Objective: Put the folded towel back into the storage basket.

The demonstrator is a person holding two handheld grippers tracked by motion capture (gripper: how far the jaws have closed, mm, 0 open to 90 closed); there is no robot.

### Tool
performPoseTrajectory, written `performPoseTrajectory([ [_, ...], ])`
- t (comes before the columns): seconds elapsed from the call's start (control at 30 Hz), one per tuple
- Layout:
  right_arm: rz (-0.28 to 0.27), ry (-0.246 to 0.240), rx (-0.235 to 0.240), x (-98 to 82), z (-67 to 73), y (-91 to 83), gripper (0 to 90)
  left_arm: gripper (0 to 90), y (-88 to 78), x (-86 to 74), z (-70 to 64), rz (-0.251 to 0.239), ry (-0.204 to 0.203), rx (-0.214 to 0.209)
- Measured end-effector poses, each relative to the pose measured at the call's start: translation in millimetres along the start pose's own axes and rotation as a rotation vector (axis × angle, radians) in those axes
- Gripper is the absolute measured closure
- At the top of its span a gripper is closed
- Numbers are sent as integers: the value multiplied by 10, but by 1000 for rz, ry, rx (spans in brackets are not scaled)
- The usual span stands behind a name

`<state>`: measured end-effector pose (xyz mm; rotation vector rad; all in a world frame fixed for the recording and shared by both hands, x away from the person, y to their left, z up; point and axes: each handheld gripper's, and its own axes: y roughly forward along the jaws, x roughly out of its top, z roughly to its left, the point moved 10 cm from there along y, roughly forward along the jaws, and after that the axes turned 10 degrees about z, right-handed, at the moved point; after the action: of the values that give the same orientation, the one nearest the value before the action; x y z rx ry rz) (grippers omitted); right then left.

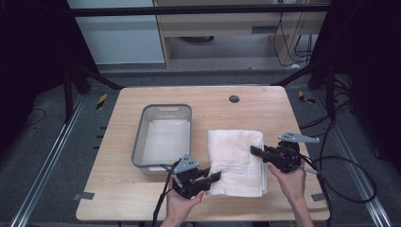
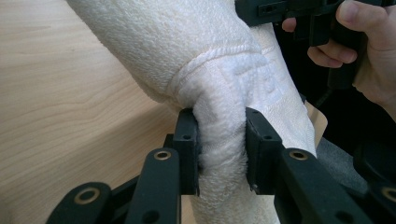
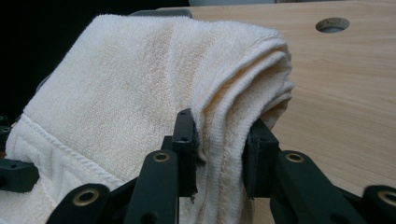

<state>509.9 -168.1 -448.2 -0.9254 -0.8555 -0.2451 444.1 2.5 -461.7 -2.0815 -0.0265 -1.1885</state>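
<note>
Both grippers, left (image 1: 213,177) and right (image 1: 257,151), were clamped on opposite edges of the folded white towel (image 1: 235,156), grey bin (image 1: 163,135) just left.

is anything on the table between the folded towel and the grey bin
Nothing visible: bare wood lies between the folded white terry towel and the grey plastic bin, which already holds a white cloth. Both tongs grip the towel.

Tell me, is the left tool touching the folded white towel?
Touching. The left gripper view shows the left tool with both jaws pinching a bunched edge of the towel.
</note>
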Motion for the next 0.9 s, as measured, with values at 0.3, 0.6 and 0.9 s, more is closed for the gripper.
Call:
performPoseTrajectory([
  [0.3, -45, -22, -7, 170, 66, -110, 705, 689, -118, 170, -9, -40, 23, 9],
  [0.6, -88, -33, -11, 348, 118, -123, 705, 689, -218, 305, 47, -60, 38, 42],
  [0.9, -114, -51, -21, 487, 184, -111, 705, 689, -310, 386, 101, -77, 48, 69],
])
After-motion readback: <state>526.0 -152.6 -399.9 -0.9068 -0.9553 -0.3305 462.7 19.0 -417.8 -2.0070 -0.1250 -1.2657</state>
